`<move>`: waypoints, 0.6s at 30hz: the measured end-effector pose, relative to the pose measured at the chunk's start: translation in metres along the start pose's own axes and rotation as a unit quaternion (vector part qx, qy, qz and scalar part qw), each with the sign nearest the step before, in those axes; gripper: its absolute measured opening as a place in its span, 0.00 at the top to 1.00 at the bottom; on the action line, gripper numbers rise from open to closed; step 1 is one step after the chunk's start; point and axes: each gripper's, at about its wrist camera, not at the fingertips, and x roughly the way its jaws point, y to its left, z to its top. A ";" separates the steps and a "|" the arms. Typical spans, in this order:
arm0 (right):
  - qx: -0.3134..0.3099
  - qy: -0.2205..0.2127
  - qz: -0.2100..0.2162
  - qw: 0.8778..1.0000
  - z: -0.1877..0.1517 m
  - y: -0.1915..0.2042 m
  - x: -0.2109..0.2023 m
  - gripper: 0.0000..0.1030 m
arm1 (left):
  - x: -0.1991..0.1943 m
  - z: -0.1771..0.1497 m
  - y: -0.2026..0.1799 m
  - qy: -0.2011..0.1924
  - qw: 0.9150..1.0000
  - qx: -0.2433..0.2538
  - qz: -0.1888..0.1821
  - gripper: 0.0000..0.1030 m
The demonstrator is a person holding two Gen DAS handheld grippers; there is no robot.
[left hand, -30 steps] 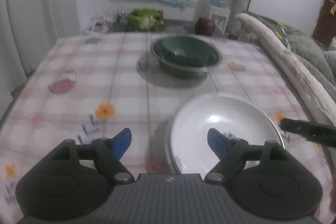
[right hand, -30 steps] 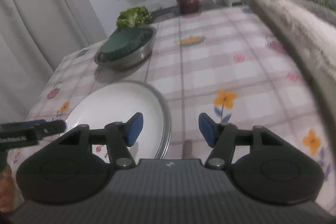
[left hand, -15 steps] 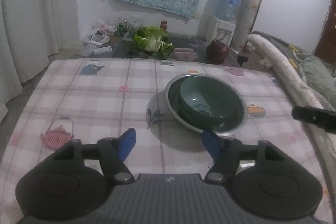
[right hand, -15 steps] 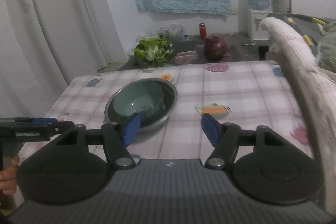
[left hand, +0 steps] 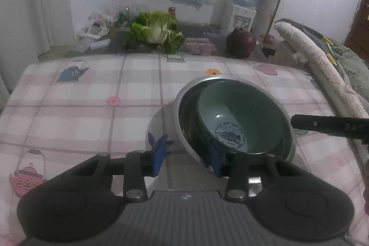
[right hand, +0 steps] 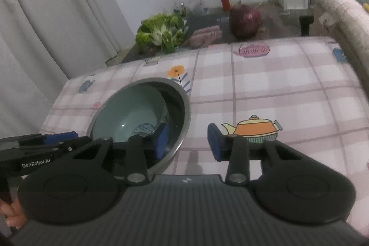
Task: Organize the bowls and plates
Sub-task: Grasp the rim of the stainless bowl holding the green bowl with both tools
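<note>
Counter [left hand: 69,112] under checked cloth. Steel bowl [left hand: 184,130] sits right of centre, green bowl [left hand: 239,112] nested inside, leaning toward its far-right wall.

Left hand-held gripper [left hand: 188,157] spread wide, straddling the steel rim's near-left edge. Right hand-held gripper [right hand: 186,142] likewise open, straddling the opposite edge.

Advice: seat pads fully over the rim, close both evenly, lift level so the inner bowl doesn't slide.

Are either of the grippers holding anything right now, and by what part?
Nothing held. Left gripper and right gripper are open, each straddling the metal bowl rim; the green bowl sits inside.
</note>
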 end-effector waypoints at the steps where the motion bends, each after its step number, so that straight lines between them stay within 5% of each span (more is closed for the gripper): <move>1: 0.001 0.004 -0.001 1.000 0.000 -0.001 0.006 0.69 | 0.004 0.000 0.001 0.004 1.000 -0.001 0.001 0.62; 7: 0.016 0.025 0.011 0.999 0.004 -0.008 0.031 0.74 | 0.020 0.004 0.006 0.011 1.000 -0.007 -0.005 0.63; 18: 0.028 0.036 0.028 0.999 0.005 -0.007 0.056 0.84 | 0.034 0.007 0.009 0.016 0.999 -0.036 -0.023 0.81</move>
